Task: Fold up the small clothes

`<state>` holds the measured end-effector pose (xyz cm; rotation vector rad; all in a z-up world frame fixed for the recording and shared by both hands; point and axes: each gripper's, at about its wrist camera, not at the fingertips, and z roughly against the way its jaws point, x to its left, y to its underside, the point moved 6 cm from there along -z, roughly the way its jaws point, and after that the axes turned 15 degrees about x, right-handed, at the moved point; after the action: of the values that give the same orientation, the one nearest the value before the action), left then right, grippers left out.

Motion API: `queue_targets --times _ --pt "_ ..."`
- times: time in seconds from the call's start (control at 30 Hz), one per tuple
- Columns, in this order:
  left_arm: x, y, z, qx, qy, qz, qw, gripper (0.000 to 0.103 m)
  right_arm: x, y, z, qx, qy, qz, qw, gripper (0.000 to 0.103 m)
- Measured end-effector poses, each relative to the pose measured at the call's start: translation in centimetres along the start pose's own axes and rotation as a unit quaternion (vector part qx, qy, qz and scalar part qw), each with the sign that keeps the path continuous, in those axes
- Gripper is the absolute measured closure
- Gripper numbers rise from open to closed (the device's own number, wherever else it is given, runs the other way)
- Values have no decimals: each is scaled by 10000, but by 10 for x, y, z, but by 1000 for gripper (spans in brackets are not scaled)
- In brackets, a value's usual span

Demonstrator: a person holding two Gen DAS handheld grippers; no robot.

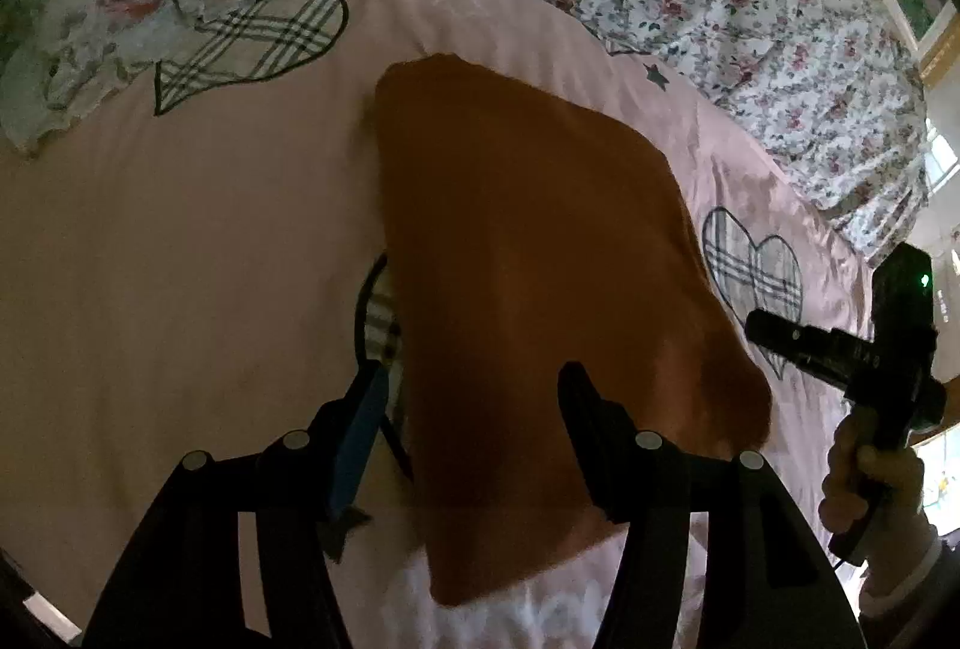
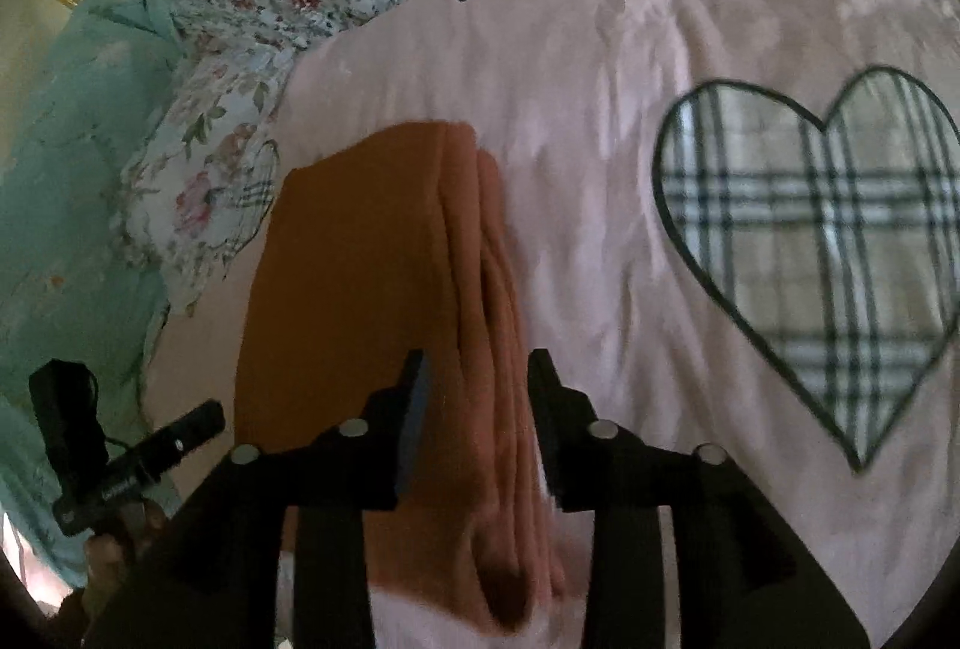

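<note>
Reading both wrist views, we find the folded orange garment point(image 1: 540, 253) on the pink bedspread point(image 1: 180, 259), long axis running near to far. The left gripper point(image 1: 474, 409) and right gripper point(image 2: 477, 373) both tilt down over its near end, fingers spread, nothing pinched. We judge the right gripper nearer the stacked edges.

No readable text, labels, brands or numbers anywhere
</note>
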<state>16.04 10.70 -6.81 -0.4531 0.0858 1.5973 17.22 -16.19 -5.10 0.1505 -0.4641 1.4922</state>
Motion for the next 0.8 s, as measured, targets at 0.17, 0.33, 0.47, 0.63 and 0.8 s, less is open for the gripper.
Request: queue_targets --times 0.17,0.33,0.47,0.63,0.8 --pt "7 13 -14 197 -3 175 9997 44 -2 20 -5 101 -117 -91 9998 67" --pt "14 18 -21 270 36 352 9990 44 8 5 -11 24 -150 45 9999 67" --pt "14 15 -22 276 39 371 9989 44 9 -14 -31 158 -157 -48 9997 67" --pt "9 11 -23 330 95 315 9989 44 12 -22 -18 -72 -618 -112 9980 94" --pt "13 17 -50 581 -61 334 9977 44 -6 -14 -40 195 -7 -124 9997 94"
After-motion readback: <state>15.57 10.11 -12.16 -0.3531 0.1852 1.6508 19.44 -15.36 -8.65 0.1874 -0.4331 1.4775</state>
